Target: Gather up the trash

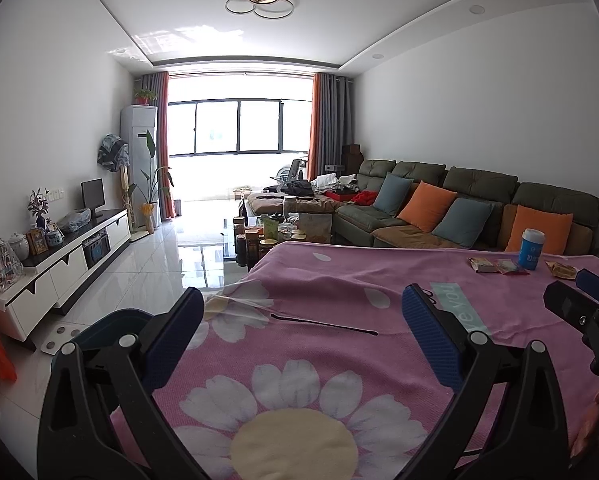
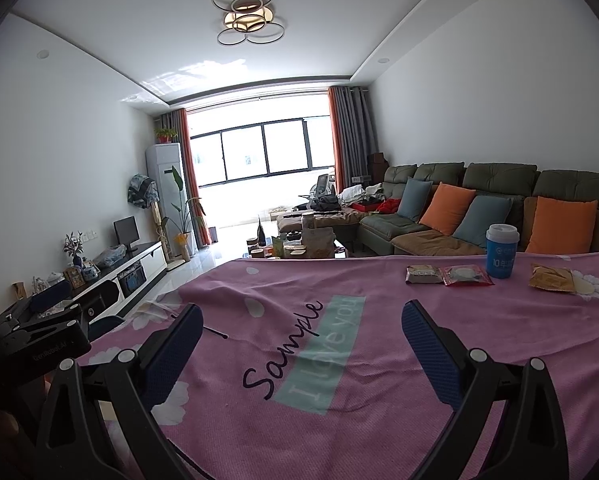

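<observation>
Overhead, gaping tongs [image 2: 301,344]; crinkled foil wrappers [image 2: 467,275]

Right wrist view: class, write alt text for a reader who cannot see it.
An open right claw hovers empty over a pink flowered tablecloth. At the far end lie three snack wrappers and a blue cup; a sofa stands beyond.

White walls and a glossy tiled floor [image 1: 147,264] lead to a bright wide window [image 1: 235,128] flanked by orange-grey curtains [image 1: 327,124] — a green sofa [image 2: 479,184] with cushions right, a white TV cabinet [image 1: 71,256] left, ring-shaped ceiling lamp [image 2: 247,16] overhead.
</observation>
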